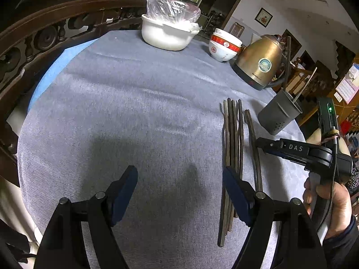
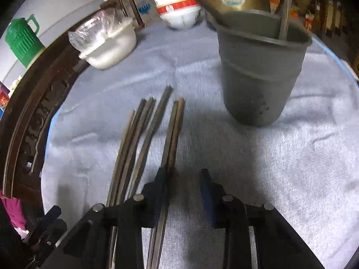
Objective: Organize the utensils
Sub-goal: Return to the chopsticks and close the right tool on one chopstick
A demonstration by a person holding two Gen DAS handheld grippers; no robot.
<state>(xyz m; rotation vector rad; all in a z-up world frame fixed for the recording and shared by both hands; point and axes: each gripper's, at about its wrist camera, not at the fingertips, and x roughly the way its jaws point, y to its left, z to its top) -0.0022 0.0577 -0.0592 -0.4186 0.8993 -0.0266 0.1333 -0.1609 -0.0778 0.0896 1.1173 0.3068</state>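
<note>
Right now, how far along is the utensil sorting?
Barely started. The holder already has a couple of utensils standing in it. The right gripper is open over a chopstick pair, not gripping. The left gripper is open and empty. The other chopsticks lie on the cloth.

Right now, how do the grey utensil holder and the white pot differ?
The grey utensil holder is tall, narrow and open-topped with utensils standing inside; the white pot is low, wide and topped with a clear plastic bag. The holder stands near the chopsticks; the pot sits farther back. Both rest on the tablecloth.
</note>
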